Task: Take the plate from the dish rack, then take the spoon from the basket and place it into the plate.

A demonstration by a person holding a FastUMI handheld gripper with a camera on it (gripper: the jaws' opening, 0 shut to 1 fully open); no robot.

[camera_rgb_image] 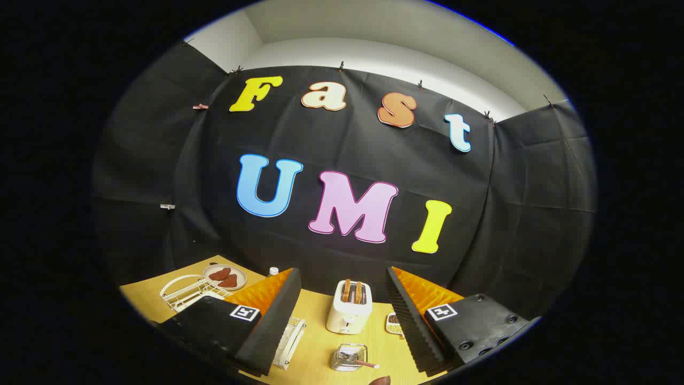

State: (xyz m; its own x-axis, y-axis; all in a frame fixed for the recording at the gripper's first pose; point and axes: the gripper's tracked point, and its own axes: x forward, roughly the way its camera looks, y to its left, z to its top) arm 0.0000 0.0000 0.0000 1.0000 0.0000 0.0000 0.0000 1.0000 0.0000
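Progress: we judge nothing done | claw (342,321) wide open, empty, above toaster (350,307) | plate (224,276) in dish rack (184,291) far left of toaster | spoon (363,363) in basket (348,357) before toaster

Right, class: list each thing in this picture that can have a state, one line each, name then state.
gripper: open, fingers spread wide, holding nothing.
toaster: upright between the fingers, two slices standing in its slots.
plate: standing in the dish rack, not yet taken.
basket: just ahead of the fingers, a pink-handled utensil, probably the spoon, sticking out of it.
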